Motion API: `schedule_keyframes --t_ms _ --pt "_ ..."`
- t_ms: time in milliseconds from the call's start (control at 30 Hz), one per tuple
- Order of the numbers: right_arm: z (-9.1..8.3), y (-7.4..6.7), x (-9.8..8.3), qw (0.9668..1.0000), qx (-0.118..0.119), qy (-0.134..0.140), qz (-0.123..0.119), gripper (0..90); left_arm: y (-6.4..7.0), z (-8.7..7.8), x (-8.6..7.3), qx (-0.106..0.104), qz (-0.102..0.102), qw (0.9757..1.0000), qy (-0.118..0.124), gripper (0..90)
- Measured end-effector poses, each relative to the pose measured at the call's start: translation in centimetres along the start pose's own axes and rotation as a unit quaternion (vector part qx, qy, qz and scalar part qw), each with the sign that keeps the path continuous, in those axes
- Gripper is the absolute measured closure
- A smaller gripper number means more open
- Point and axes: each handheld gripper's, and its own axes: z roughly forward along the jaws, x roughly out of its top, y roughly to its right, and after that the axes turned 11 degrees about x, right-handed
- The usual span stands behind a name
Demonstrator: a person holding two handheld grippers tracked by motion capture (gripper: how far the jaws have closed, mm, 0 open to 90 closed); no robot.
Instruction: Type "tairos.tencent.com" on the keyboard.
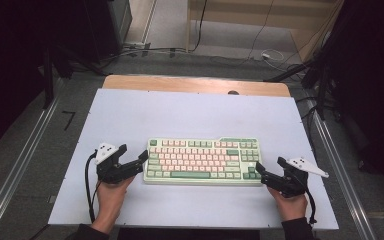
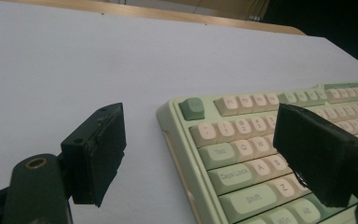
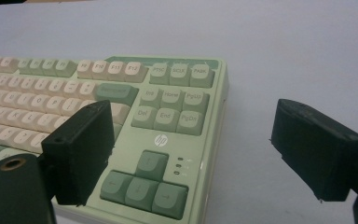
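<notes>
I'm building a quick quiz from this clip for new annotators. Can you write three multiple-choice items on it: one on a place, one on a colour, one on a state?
1. Where do the left tongs sit relative to the keyboard?
A. at its left end
B. behind its far edge
C. on top of its middle keys

2. What colour is the keyboard's case?
A. black
B. pale green
C. bright red

3. How do the right tongs stand?
A. shut on a cable
B. shut on the keyboard
C. open, straddling the keyboard's right edge

Answers:
1 A, the high view shows them at the left end.
2 B, the case is pale green with pink and green keys.
3 C, the right gripper view shows the jaws wide apart, one over the keys and one over the white table cover.
</notes>
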Motion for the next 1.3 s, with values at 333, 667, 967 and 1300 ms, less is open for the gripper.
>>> schedule_keyframes --t_ms 333,667,967,1300 --pt "0.0 -0.1 0.0 1.0 -0.001 0.0 -0.002 11.7 1.9 0.2 0.7 -0.015 0.01 0.9998 0.004 29.3" --pt "0.0 -0.2 0.0 1.0 -0.002 0.0 -0.002 11.7 5.0 2.5 1.5 -0.121 0.062 0.9903 -0.026 85.5" --pt "0.0 -0.2 0.0 1.0 -0.002 -0.002 -0.002 11.7 8.1 4.8 1.5 -0.129 0.104 0.984 -0.065 90.0" --pt "0.1 -0.2 0.0 1.0 -0.001 -0.003 -0.004 11.7 9.7 6.8 0.9 -0.124 0.123 0.978 -0.115 90.0"
